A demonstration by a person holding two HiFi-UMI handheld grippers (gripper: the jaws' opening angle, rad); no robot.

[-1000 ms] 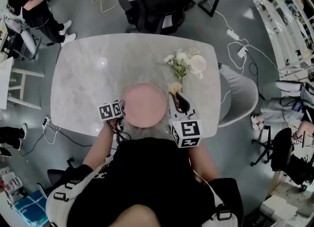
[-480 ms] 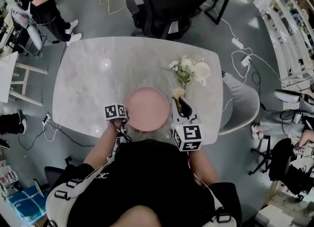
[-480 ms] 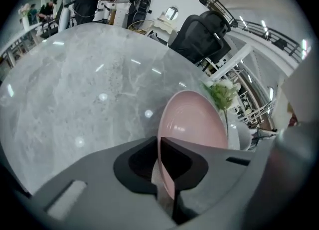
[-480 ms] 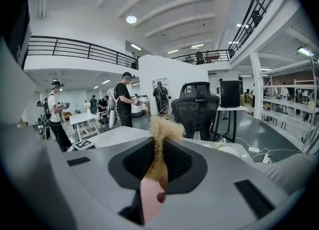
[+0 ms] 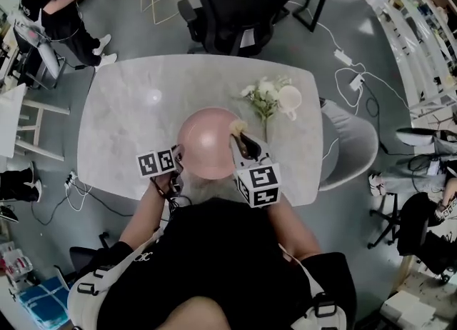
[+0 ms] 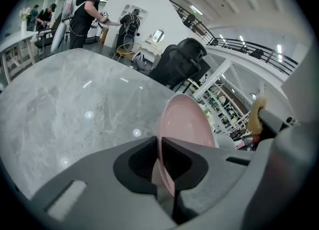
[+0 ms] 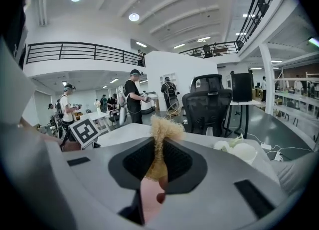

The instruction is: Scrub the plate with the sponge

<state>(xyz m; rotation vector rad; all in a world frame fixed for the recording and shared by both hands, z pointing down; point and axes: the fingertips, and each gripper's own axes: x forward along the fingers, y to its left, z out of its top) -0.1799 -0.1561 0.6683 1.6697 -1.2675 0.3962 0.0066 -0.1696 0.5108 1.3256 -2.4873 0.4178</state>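
The pink plate (image 5: pixel 206 143) is lifted off the marble table (image 5: pixel 121 121) and tilted. My left gripper (image 5: pixel 176 155) is shut on its left rim; its jaws have just been closing with the rim between them. In the left gripper view the plate (image 6: pixel 188 124) stands on edge between the jaws of the left gripper (image 6: pixel 160 143). My right gripper (image 5: pixel 240 134) is shut on a yellowish fibrous sponge (image 5: pixel 235 127), which sits at the plate's right edge. The sponge (image 7: pixel 160 133) sticks up between the jaws of the right gripper (image 7: pixel 158 147).
A bunch of white flowers (image 5: pixel 263 95) and a white cup (image 5: pixel 289 98) stand on the table right of the plate. A black office chair (image 5: pixel 239 3) is at the far side, a grey chair (image 5: pixel 350 146) at the right. People stand in the background.
The plate lay flat on the table; now my left gripper has closed on its rim and raised it tilted. My right gripper has carried the sponge left to the plate's edge.
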